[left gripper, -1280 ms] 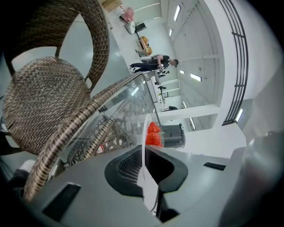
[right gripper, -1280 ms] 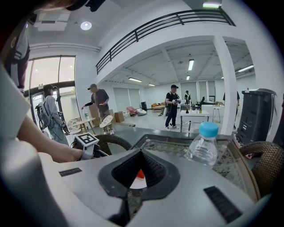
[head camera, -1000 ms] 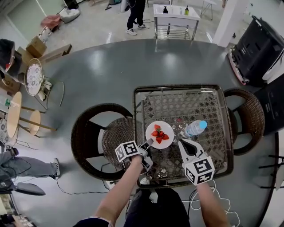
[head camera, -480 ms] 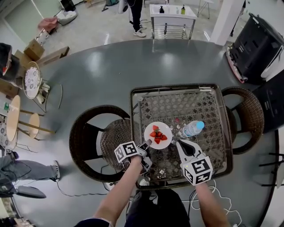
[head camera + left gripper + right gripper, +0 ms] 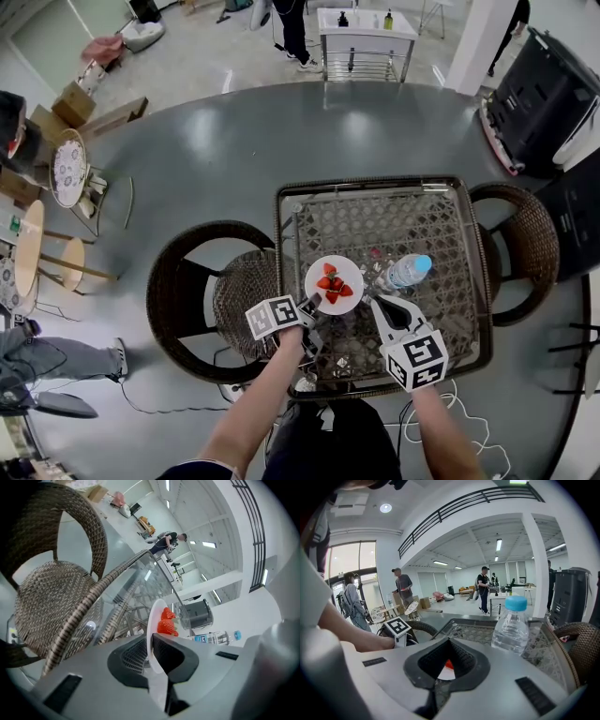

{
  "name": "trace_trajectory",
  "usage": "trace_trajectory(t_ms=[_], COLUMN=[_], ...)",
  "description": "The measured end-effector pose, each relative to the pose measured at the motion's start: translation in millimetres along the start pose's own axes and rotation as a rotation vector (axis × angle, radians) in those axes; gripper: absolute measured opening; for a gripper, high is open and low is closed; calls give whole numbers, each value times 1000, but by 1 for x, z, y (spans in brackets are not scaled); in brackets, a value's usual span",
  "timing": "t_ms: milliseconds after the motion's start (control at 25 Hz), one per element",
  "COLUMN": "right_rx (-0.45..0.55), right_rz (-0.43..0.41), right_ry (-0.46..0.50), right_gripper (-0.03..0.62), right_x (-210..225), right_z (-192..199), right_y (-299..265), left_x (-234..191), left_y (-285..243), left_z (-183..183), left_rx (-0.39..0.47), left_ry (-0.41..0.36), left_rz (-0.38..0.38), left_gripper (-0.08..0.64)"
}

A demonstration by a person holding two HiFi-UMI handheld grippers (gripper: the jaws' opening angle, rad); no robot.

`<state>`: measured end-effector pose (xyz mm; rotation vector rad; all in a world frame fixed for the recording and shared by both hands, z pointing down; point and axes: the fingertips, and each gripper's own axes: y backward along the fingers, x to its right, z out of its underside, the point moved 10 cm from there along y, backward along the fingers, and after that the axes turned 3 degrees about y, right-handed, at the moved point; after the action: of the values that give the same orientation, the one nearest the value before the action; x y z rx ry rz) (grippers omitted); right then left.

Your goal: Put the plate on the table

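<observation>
A white plate (image 5: 334, 278) with red strawberries (image 5: 333, 283) is over the near left part of the glass-topped wicker table (image 5: 375, 202). I cannot tell whether it rests on the glass. My left gripper (image 5: 309, 305) is shut on the plate's near rim. In the left gripper view the plate (image 5: 157, 616) stands edge-on between the jaws of my left gripper (image 5: 151, 644), with the strawberries (image 5: 167, 622) on it. My right gripper (image 5: 384, 309) hovers to the right of the plate, shut and holding nothing. Past the jaws of my right gripper (image 5: 449, 658) I see a bit of the plate (image 5: 446, 672).
A clear water bottle with a blue cap (image 5: 405, 272) lies on the table right of the plate, close ahead of the right gripper (image 5: 512, 630). Wicker chairs stand at the table's left (image 5: 202, 291) and right (image 5: 525, 248). Cables lie on the floor near the table's front edge.
Almost nothing differs. The left gripper's marker cube has shifted a little to the right, still holding the plate's rim. The plate and the right gripper stay where they were.
</observation>
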<state>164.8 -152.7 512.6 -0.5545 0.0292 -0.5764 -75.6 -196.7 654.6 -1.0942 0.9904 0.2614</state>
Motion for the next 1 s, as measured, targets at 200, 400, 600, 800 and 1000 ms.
trace_trajectory(t_ms=[200,400,600,800,1000], right_rx=[-2,-3,-6,-4,-3], right_rz=[-4,-6,-9,-16,-23], right_ry=[-3,-10,-18,-23,-27], right_gripper=[5,5,5,5,5], right_x=[2,1,2,1,2], right_z=[1,4,7,10,11], right_y=[2,2,4,4,4], left_x=[4,5,10,13,16], left_y=[-1,-2,-3,-3,-4], left_z=[2,5,6,8,11], left_rx=[22,28,46,64,85], left_ry=[-56,-104,-170,-247,-359], left_rz=[-63,-138,-187,-252,-308], left_gripper=[32,58,72,87,94])
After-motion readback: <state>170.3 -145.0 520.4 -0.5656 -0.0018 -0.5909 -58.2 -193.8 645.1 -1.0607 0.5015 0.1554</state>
